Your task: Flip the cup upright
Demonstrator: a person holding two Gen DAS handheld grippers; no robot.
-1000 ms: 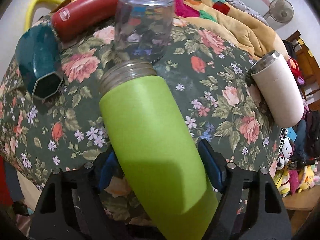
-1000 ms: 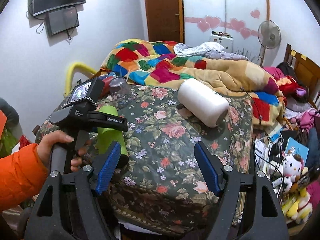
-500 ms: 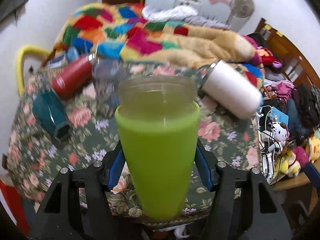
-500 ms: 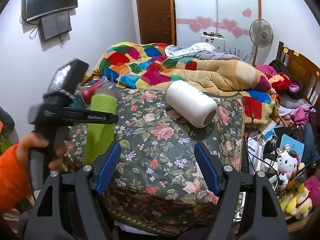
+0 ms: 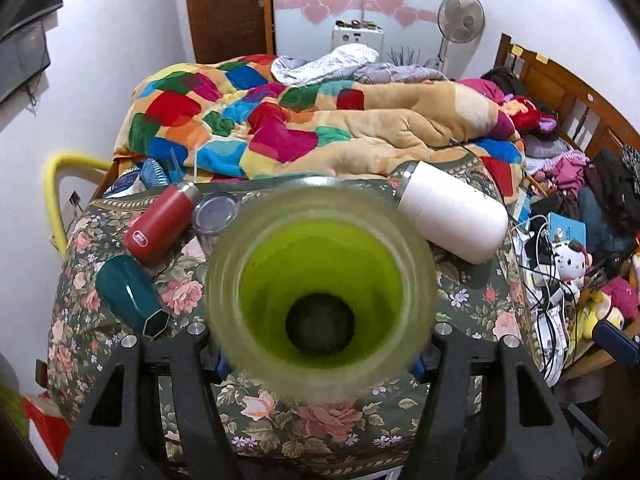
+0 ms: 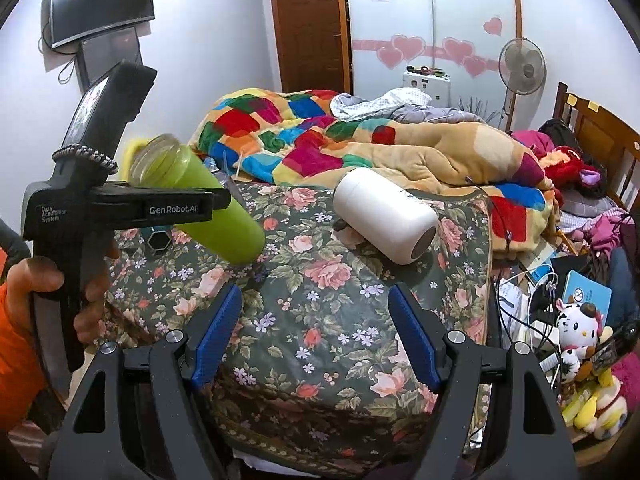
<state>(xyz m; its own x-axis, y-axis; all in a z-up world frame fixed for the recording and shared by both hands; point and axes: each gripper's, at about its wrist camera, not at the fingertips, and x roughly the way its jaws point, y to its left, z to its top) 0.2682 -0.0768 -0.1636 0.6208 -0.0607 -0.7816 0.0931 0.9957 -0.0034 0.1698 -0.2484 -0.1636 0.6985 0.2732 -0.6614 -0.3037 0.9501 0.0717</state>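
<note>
The left gripper (image 6: 168,210) pinches the green cup (image 6: 204,204) around its middle, its jaws pressed on the sides. It holds the cup in the air above the floral tabletop (image 6: 320,320), tilted, mouth up toward eleven o'clock. The right gripper (image 6: 316,332) hangs idle, jaws spread on nothing.

The cup looks like smooth, slightly tapered plastic with a clear threaded neck. I'd guess such a wall could slip in the pads as it swings. The cloth looks soft and lumpy, so a narrow base set down crooked may topple. At two o'clock lies a white flask (image 6: 384,218) with a matte, round body, likely to roll if nudged.
</note>
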